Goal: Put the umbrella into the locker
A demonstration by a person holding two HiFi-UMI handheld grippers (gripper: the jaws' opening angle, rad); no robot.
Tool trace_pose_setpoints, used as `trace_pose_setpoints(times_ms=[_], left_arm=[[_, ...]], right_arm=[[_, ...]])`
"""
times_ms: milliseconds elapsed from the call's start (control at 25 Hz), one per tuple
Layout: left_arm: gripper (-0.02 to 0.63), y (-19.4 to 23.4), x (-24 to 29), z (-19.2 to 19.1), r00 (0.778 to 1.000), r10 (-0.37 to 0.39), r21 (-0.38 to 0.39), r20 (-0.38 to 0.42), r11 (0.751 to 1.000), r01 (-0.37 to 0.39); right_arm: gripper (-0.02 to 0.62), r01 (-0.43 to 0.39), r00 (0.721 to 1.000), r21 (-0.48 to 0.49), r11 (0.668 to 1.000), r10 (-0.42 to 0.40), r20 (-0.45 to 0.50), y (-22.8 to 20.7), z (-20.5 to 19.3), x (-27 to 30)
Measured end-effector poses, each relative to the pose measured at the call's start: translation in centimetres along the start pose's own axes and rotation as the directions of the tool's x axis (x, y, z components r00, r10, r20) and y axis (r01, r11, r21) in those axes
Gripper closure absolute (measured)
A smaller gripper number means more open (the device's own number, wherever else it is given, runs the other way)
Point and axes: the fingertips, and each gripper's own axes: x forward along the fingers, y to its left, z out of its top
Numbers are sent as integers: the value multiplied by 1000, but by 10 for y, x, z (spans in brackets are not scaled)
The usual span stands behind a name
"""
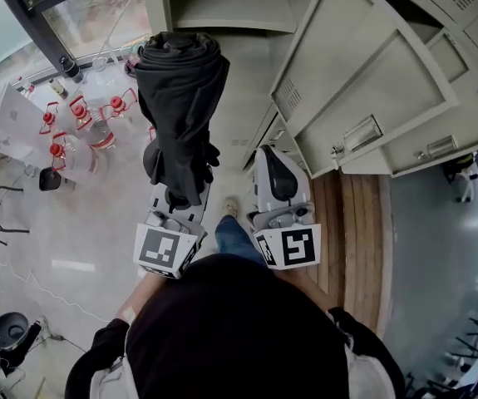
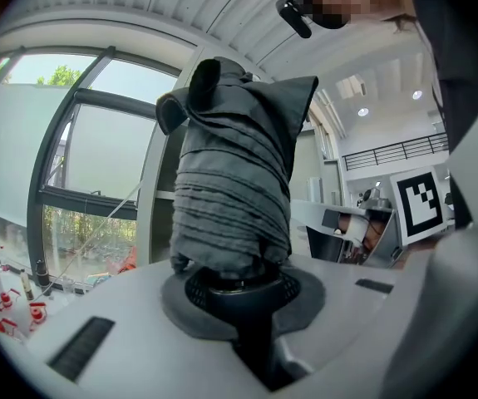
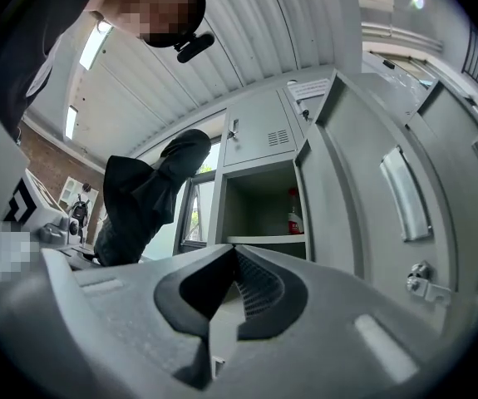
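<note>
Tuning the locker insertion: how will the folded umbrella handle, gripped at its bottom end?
Probably top-heavy: the umbrella stands upright, its bulk well above the left tool, so it may sway. Its wrinkled fabric looks soft, likely to snag on the locker edge. The core seems stiff; it holds straight.

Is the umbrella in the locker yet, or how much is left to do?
Not yet. Done: the locker door is open and the umbrella is picked up. In hand: the left gripper holds it upright by the handle, outside the locker. Left: set it inside the open compartment.
</note>
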Motion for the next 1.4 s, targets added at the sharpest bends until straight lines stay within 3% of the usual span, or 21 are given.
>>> trace_pose_setpoints(times_ms=[280, 840, 1080, 1400], left_arm=[[560, 39, 61, -3, 1000, -19, 3, 8, 1000, 19], [560, 67, 131, 5, 999, 18, 9, 30, 1000, -18], [560, 78, 139, -15, 999, -1, 8, -36, 1000, 1], [560, 88, 141, -46, 985, -100, 4, -143, 995, 101]], right_arm=[[592, -33, 999, 3, 999, 33, -38, -31, -23, 72], [592, -152, 987, 15, 988, 152, -51, -56, -52, 129], [592, -159, 984, 34, 987, 161, -69, -58, -64, 142], [591, -93, 991, 47, 995, 97, -93, -69, -68, 157]])
